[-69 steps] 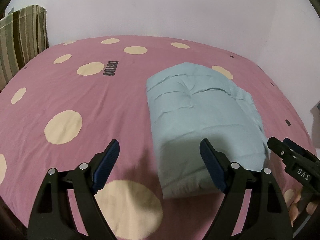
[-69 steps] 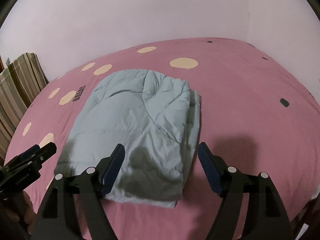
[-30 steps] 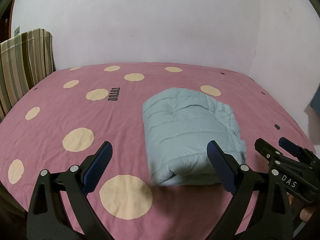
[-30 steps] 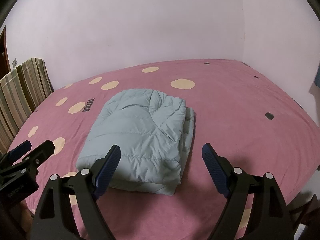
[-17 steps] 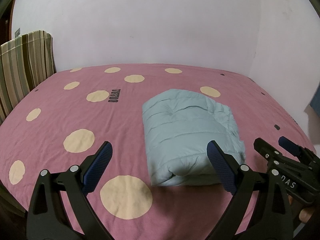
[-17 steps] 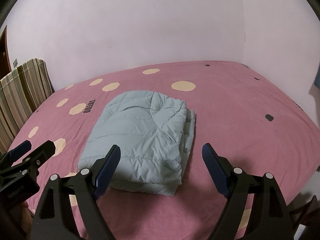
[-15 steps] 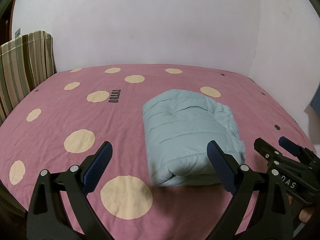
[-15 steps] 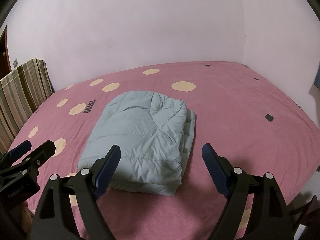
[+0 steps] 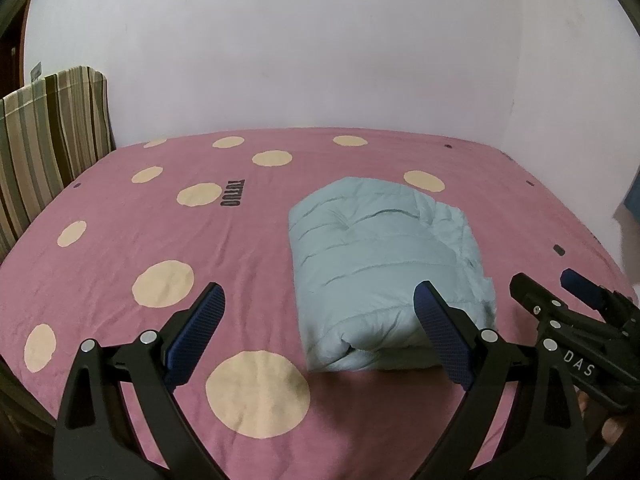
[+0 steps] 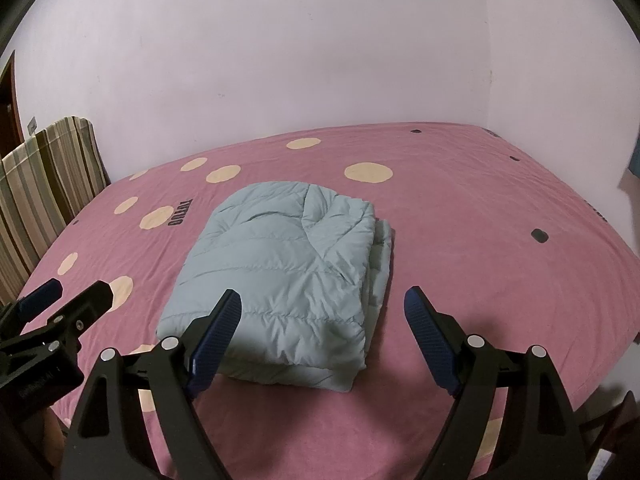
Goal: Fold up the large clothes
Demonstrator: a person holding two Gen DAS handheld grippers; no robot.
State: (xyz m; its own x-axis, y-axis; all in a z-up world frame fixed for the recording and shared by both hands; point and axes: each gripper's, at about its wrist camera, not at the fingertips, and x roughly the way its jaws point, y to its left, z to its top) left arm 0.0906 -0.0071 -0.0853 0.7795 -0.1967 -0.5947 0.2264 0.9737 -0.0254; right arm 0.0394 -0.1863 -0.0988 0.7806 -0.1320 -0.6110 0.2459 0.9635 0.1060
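On the pink spotted bed (image 9: 120, 240), mid-frame, your jacket (image 10: 288, 276) lies folded; both tongs (image 9: 320, 332) (image 10: 322, 338) have pulled back, released and empty: folding looks finished.

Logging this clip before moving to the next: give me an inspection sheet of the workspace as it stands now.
Surface: pink bedsheet with cream dots and dark lettering, lightly wrinkled.
Job's things: light blue puffer jacket folded into a compact bundle, lying flat on the sheet, nothing touching it.
Clutter: nothing seen.
Grippers: left gripper and right gripper both with jaws open and empty, held short of the jacket's near edge.
Cables: nothing seen.
Surroundings: plain pale wall; striped cushion at the bed's left edge.
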